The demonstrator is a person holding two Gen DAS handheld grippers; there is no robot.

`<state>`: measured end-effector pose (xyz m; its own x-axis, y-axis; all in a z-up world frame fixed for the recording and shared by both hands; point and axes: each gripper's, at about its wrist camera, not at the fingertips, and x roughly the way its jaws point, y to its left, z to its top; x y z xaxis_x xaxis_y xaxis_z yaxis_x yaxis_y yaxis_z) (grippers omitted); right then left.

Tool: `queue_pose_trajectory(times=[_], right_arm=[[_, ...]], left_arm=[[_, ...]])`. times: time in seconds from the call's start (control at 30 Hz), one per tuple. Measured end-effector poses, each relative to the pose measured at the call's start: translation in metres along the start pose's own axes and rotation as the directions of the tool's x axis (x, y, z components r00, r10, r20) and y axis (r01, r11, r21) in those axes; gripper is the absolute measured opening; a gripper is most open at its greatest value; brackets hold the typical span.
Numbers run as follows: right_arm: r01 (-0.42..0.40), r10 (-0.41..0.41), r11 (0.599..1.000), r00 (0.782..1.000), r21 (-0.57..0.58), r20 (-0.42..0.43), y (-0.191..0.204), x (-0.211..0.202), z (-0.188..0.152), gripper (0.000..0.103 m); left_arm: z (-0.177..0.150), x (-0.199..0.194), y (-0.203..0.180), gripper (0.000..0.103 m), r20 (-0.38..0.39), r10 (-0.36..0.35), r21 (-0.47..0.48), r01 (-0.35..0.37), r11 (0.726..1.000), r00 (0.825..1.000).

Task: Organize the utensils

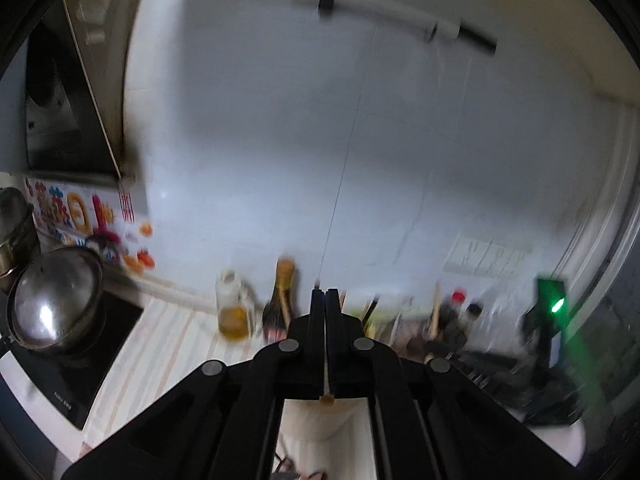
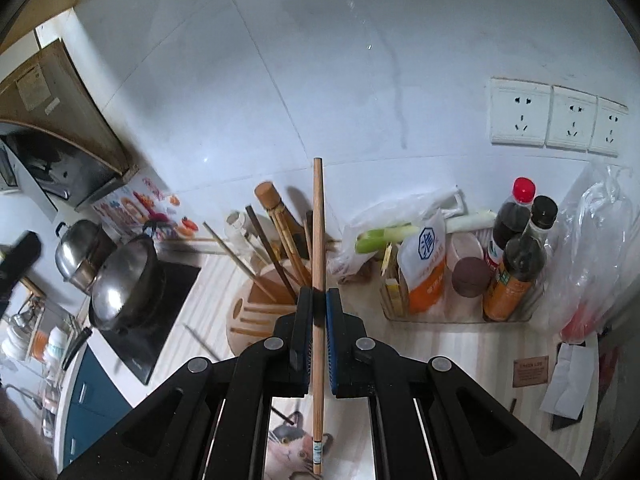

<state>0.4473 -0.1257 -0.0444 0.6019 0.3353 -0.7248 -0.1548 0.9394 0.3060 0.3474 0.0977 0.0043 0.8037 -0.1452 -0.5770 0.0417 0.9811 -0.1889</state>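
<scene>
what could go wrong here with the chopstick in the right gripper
The right gripper pinches the long chopstick partway along, both ends sticking out, so it could pivot or slip. The wooden holder below already bristles with leaning chopsticks, so lowering this one could snag them. The left view is blurred, hiding nearby bottles.

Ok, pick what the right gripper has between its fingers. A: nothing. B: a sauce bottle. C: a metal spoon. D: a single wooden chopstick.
D: the right gripper is shut on a single wooden chopstick that runs straight up between its pads.
</scene>
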Motion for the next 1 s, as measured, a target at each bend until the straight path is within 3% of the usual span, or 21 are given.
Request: queue_pose_trajectory(times=[0.1,0.13,0.2,0.23,0.3,0.37,0.47,0.57,0.63,0.7,0.73,0.77,0.83,0.87,1.0], right_arm=[[0.010,-0.010,1.000,0.998,-0.004,-0.059,-0.010,0.010,-0.023,0.006],[0.014,-0.013,1.000,0.996,0.009,-0.085,-0.017,0.016,-0.032,0.006],[0.022,-0.013,0.998,0.988,0.059,-0.153,-0.035,0.033,-0.054,0.006],[0.041,-0.024,0.995,0.982,0.087,-0.190,-0.047,0.045,-0.067,0.006],[0.081,-0.046,0.988,0.967,0.134,-0.249,-0.068,0.066,-0.088,0.006],[0.136,-0.084,0.977,0.952,0.162,-0.294,-0.087,0.086,-0.105,0.006],[0.203,-0.121,0.958,0.926,0.201,-0.358,-0.110,0.112,-0.126,0.006],[0.253,-0.144,0.941,0.902,0.225,-0.408,-0.126,0.134,-0.141,0.006],[0.282,-0.158,0.930,0.885,0.234,-0.439,-0.132,0.145,-0.149,0.006],[0.299,-0.158,0.924,0.867,0.240,-0.473,-0.138,0.154,-0.155,0.006],[0.305,-0.161,0.922,0.861,0.237,-0.483,-0.139,0.158,-0.157,0.006],[0.312,-0.161,0.920,0.853,0.236,-0.497,-0.141,0.162,-0.159,0.006],[0.318,-0.166,0.921,0.842,0.224,-0.513,-0.140,0.166,-0.163,0.006],[0.321,-0.170,0.922,0.835,0.214,-0.523,-0.140,0.168,-0.165,0.006],[0.320,-0.177,0.931,0.816,0.175,-0.551,-0.136,0.171,-0.173,0.006]], left_arm=[[-0.039,0.025,0.020,0.007,-0.135,0.047,-0.006,-0.048,0.999,0.990],[-0.063,0.039,0.036,0.010,-0.211,0.058,-0.049,-0.070,0.996,0.976],[-0.101,0.060,0.067,0.038,-0.321,0.065,-0.151,-0.118,0.981,0.945],[-0.123,0.071,0.086,0.044,-0.372,0.072,-0.214,-0.161,0.964,0.925],[-0.167,0.093,0.124,0.044,-0.461,0.059,-0.342,-0.238,0.909,0.886],[-0.193,0.112,0.147,0.044,-0.523,0.038,-0.410,-0.291,0.865,0.851],[-0.223,0.145,0.171,0.044,-0.598,0.060,-0.425,-0.381,0.821,0.799],[-0.237,0.172,0.182,0.044,-0.631,0.053,-0.441,-0.414,0.796,0.774],[-0.245,0.192,0.183,0.044,-0.664,0.075,-0.409,-0.445,0.797,0.744],[-0.252,0.214,0.181,0.044,-0.703,0.108,-0.351,-0.475,0.807,0.703],[-0.250,0.220,0.176,0.044,-0.699,0.163,-0.298,-0.490,0.819,0.697],[-0.245,0.224,0.170,0.044,-0.684,0.207,-0.252,-0.492,0.833,0.700],[-0.242,0.233,0.159,0.022,-0.680,0.253,-0.167,-0.481,0.860,0.688],[-0.243,0.236,0.154,0.009,-0.678,0.249,-0.148,-0.461,0.875,0.691],[-0.252,0.226,0.134,0.004,-0.673,0.238,-0.089,-0.395,0.914,0.701]])
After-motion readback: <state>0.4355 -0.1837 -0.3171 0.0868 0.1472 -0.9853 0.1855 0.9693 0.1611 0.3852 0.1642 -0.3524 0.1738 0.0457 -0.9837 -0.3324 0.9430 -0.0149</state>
